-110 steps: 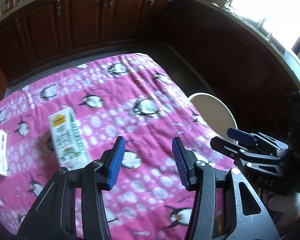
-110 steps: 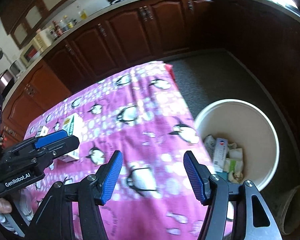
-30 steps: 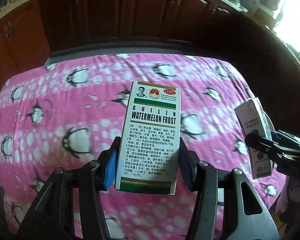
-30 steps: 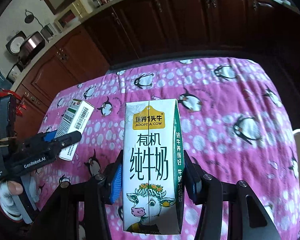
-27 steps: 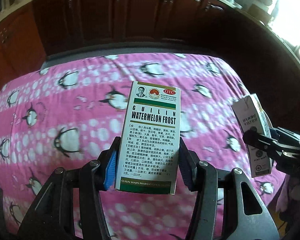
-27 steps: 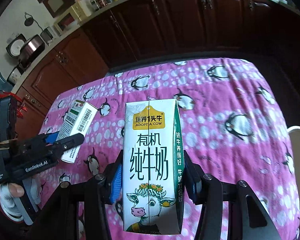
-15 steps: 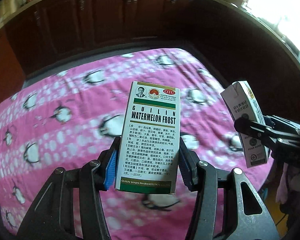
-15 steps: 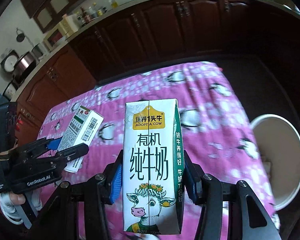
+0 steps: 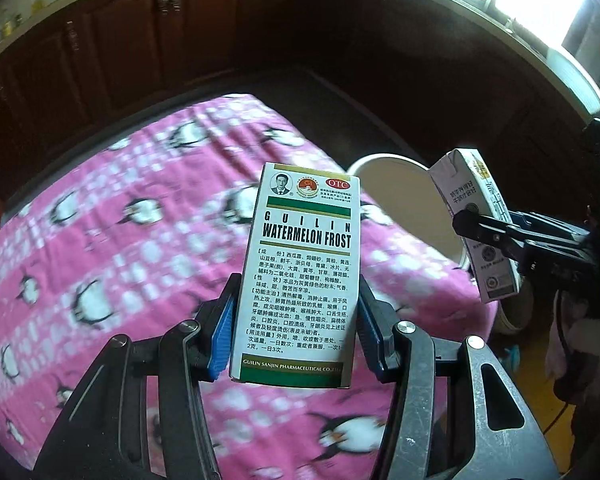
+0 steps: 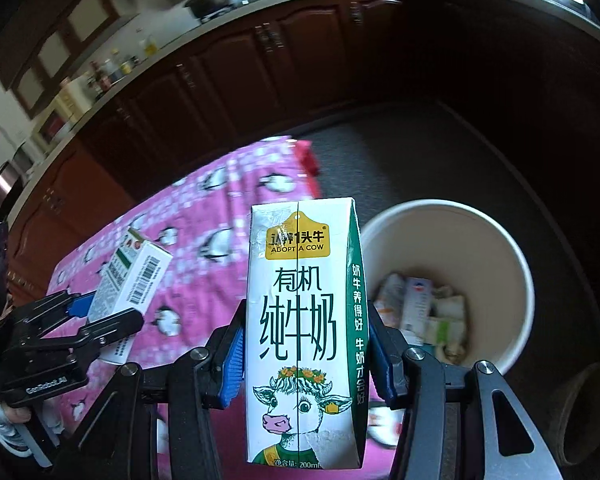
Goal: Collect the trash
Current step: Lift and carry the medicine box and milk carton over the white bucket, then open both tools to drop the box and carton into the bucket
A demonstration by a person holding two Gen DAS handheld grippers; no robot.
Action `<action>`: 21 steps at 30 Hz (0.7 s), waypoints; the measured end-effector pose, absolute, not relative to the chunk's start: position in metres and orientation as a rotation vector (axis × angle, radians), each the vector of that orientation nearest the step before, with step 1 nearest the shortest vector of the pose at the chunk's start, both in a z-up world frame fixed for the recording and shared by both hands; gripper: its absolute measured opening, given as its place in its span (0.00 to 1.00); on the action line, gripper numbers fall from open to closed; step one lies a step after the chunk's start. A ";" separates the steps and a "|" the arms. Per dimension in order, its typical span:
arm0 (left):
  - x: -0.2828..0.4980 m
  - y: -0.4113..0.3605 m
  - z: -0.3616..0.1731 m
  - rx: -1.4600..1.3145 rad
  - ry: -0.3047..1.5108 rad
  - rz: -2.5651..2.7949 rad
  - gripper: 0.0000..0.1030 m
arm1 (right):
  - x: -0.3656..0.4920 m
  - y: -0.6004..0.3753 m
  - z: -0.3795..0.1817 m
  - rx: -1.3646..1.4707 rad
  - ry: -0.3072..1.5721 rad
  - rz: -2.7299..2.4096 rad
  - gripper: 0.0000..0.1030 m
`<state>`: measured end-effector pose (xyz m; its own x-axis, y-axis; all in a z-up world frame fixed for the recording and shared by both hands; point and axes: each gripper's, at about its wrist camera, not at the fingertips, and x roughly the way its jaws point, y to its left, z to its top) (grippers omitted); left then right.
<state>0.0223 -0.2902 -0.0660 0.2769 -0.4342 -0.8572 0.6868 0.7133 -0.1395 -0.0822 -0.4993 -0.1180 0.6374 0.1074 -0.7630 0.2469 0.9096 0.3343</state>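
**Desk:** What does the frame show?

**Photographer:** Two hand-held grippers over a table draped in a pink penguin-print cloth (image 9: 148,264). The left gripper (image 9: 296,320) is clenched on a white-and-green cardboard medicine box (image 9: 300,276) marked "Watermelon Frost", blue pads pressed to both sides. The right gripper (image 10: 306,348) grasps a white-and-green milk carton (image 10: 304,332) with a cartoon cow, held upright.

**Desk:** And the change?

**Photographer:** A second ago both views looked out across the cloth, with only a sliver of the round cream-coloured plastic bin (image 10: 516,252) at the edge. Now the bin sits beside the carton in the right view, its mouth wide open, and just behind the box in the left view (image 9: 404,200). Both grips look the same as before.

**Desk:** Anything inside it?

**Photographer:** Several small cartons and packets already lie at the bottom (image 10: 420,312).

**Desk:** So where does the job stand?

**Photographer:** Both pieces are in transit, neither dropped yet. The carton appears nearer the rim; the box is above the cloth's edge. My reading: carry each over the opening, then let go. Releasing early risks a bounce off the rim onto the dark floor (image 10: 440,152).
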 end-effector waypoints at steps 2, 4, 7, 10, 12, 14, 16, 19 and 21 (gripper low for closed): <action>0.020 -0.305 -0.068 0.288 1.047 -0.793 0.50 | -0.086 -0.513 -0.122 0.449 0.891 -0.106 0.49; 0.019 -0.317 -0.070 0.293 1.056 -0.812 0.50 | -0.090 -0.529 -0.129 0.468 0.901 -0.137 0.49; 0.019 -0.340 -0.076 0.296 1.079 -0.846 0.50 | -0.095 -0.550 -0.139 0.500 0.911 -0.174 0.49; 0.020 -0.359 -0.081 0.290 1.104 -0.871 0.50 | -0.098 -0.564 -0.149 0.527 0.924 -0.202 0.49; 0.021 -0.371 -0.084 0.278 1.122 -0.881 0.50 | -0.099 -0.574 -0.156 0.556 0.932 -0.218 0.49; 0.022 -0.385 -0.088 0.270 1.141 -0.891 0.50 | -0.099 -0.580 -0.162 0.573 0.939 -0.226 0.49; 0.023 -0.394 -0.091 0.270 1.149 -0.898 0.50 | -0.097 -0.587 -0.168 0.583 0.950 -0.237 0.49; 0.023 -0.410 -0.097 0.280 1.156 -0.905 0.50 | -0.095 -0.593 -0.177 0.599 0.960 -0.250 0.49; 0.022 -0.420 -0.102 0.283 1.164 -0.910 0.50 | -0.093 -0.599 -0.183 0.610 0.968 -0.262 0.49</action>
<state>0.0223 -0.4202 -0.1020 0.0989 -0.4678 -0.8783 0.7394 0.6253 -0.2497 -0.0929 -0.5992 -0.1829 0.5523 0.0571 -0.8317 0.4688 0.8037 0.3665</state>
